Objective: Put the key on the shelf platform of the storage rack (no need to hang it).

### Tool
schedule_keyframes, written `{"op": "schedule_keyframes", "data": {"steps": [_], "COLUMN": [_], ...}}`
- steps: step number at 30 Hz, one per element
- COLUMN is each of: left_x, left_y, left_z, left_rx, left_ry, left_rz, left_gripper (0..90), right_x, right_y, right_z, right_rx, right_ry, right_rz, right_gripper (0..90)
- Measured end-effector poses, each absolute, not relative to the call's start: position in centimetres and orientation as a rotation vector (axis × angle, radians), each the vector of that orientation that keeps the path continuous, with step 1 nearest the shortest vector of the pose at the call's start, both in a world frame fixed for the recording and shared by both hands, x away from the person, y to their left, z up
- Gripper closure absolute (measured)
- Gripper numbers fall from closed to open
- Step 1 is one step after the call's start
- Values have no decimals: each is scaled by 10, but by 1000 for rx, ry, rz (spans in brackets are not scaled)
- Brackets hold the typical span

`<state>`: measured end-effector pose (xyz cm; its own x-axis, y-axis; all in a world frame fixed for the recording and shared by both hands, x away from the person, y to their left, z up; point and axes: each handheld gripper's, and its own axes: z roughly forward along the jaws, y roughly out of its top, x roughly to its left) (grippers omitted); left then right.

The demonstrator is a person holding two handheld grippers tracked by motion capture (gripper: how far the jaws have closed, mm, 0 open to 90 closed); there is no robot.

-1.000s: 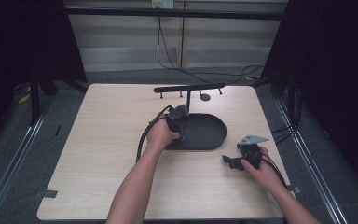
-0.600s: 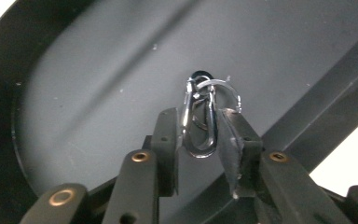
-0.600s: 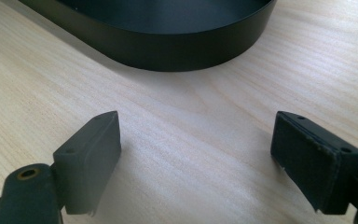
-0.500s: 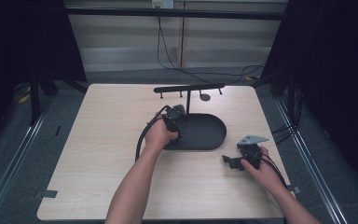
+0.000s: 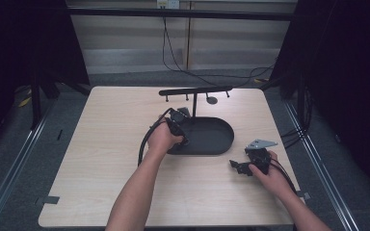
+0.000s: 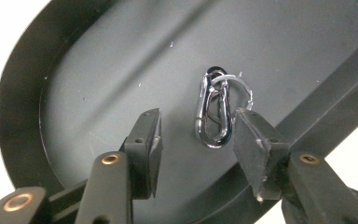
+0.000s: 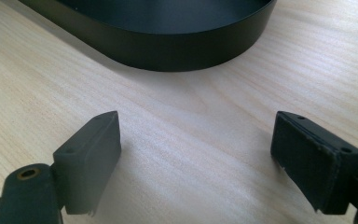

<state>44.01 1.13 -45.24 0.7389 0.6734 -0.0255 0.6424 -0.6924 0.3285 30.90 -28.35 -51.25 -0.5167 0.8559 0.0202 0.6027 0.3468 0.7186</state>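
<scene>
The left gripper [image 6: 193, 140] has just been opening its jaws. They stand partly apart now, and a little silver clip [image 6: 213, 112] lies between them, close by one pad but not squeezed. The clip has a thin key ring [image 6: 237, 80] hooked through its top. Both lie flat on the floor of the black tray [image 6: 98, 70], near the black post [image 5: 193, 107] that holds up a hanging bar [image 5: 195, 91].

The clip looks small, light and hard, made of shiny metal, so I think it could slip or skate away on the smooth tray. The best place to pinch it is probably across its two long sides, in the middle, not on the loose ring.

The right gripper [image 7: 196, 154] rests low over the wooden table [image 7: 177, 121], beside the tray, with its jaws wide and nothing in them.
</scene>
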Motion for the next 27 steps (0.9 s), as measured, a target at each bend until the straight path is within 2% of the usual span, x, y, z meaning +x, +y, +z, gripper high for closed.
{"op": "schedule_keyframes", "data": {"steps": [27], "left_x": [426], "left_y": [25], "left_z": [-431], "left_rx": [2598], "left_ry": [995], "left_rz": [81], "left_gripper": [370], "right_x": [309], "right_y": [-283], "right_z": [-513], "right_rx": [1289], "right_ry": [2252], "right_rz": [973], "right_gripper": [157]}}
